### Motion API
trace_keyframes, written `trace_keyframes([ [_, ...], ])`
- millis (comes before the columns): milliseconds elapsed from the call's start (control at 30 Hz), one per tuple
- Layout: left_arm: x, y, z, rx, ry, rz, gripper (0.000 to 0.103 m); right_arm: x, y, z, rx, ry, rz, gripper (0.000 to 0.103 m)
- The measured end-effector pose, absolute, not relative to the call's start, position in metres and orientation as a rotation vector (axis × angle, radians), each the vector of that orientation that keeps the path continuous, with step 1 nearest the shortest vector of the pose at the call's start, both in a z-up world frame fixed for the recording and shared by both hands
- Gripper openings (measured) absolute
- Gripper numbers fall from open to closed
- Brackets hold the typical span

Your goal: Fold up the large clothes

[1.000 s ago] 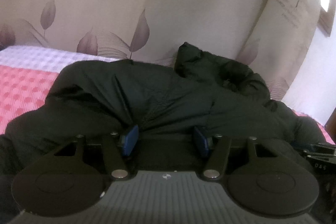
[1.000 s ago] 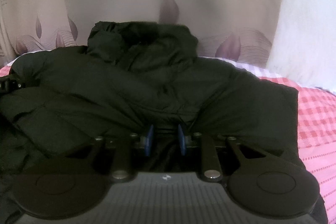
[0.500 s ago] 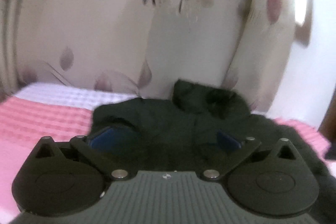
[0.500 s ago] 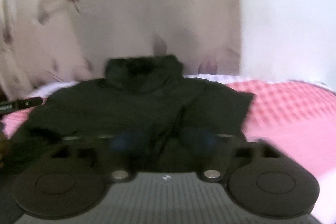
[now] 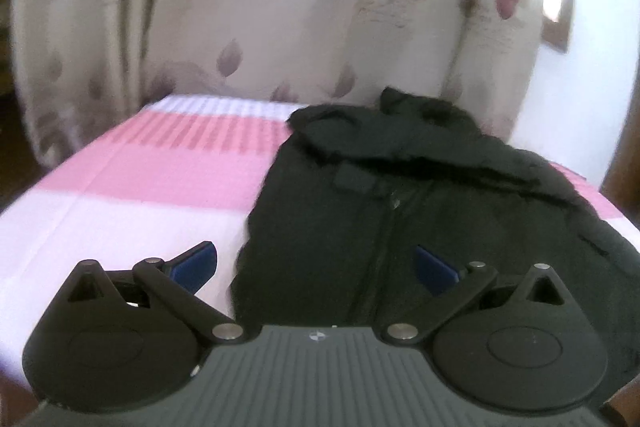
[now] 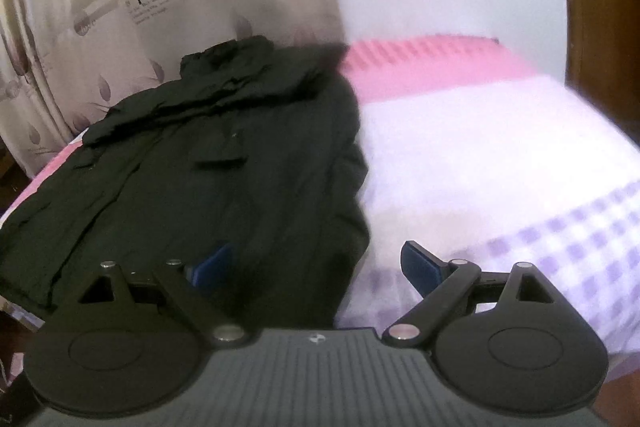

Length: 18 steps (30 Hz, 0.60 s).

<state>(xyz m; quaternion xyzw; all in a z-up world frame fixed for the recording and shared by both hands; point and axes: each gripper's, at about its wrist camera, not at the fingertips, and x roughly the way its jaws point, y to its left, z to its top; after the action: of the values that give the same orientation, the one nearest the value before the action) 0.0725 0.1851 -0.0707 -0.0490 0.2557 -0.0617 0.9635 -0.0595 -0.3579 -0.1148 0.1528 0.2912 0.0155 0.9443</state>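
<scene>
Spread flat, the large black padded jacket (image 5: 420,211) lies front-up on the bed, its collar at the far end against the curtain and its dark front zip line running toward the camera. In the left wrist view it covers the right half of the pink, white and lilac checked bed cover (image 5: 132,195); in the right wrist view the jacket (image 6: 208,171) fills the left side, with bare cover (image 6: 480,155) to its right. A small flap pocket shows on its chest.

The left gripper (image 5: 316,265) hovers above the jacket's near left edge, blue-padded jaws spread wide and holding nothing. The right gripper (image 6: 316,263) hangs over the near right edge, jaws likewise wide apart and empty.

Behind the bed hangs a cream curtain with mauve leaf prints (image 5: 280,19). A brown wooden frame (image 6: 600,7) stands at far right.
</scene>
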Motion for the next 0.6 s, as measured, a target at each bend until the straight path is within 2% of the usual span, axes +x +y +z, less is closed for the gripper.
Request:
trace_keyframes([
  [200, 0.061, 0.202, -0.083, -0.17, 0.554, -0.083, 0.103, -0.052, -0.349, -0.126, 0.375, 0.586, 0.078, 0.089],
  [300, 0.061, 0.202, -0.086, -0.173, 0.577, -0.083, 0.103, -0.049, -0.348, -0.13, 0.412, 0.576, 0.108, 0.068],
  [367, 0.062, 0.2, -0.089, -0.172, 0.607, -0.102, 0.101, -0.046, -0.346, -0.131, 0.42, 0.58, 0.123, 0.05],
  [433, 0.064, 0.196, -0.093, -0.16, 0.641, -0.121, 0.097, -0.044, -0.346, -0.131, 0.431, 0.582, 0.137, 0.043],
  [533, 0.068, 0.186, -0.103, -0.119, 0.698, -0.127, 0.088, -0.04, -0.347, -0.133, 0.444, 0.583, 0.144, 0.041],
  [600, 0.065, 0.178, -0.105, -0.058, 0.686, -0.113, 0.087, -0.04, -0.35, -0.134, 0.459, 0.582, 0.15, 0.041],
])
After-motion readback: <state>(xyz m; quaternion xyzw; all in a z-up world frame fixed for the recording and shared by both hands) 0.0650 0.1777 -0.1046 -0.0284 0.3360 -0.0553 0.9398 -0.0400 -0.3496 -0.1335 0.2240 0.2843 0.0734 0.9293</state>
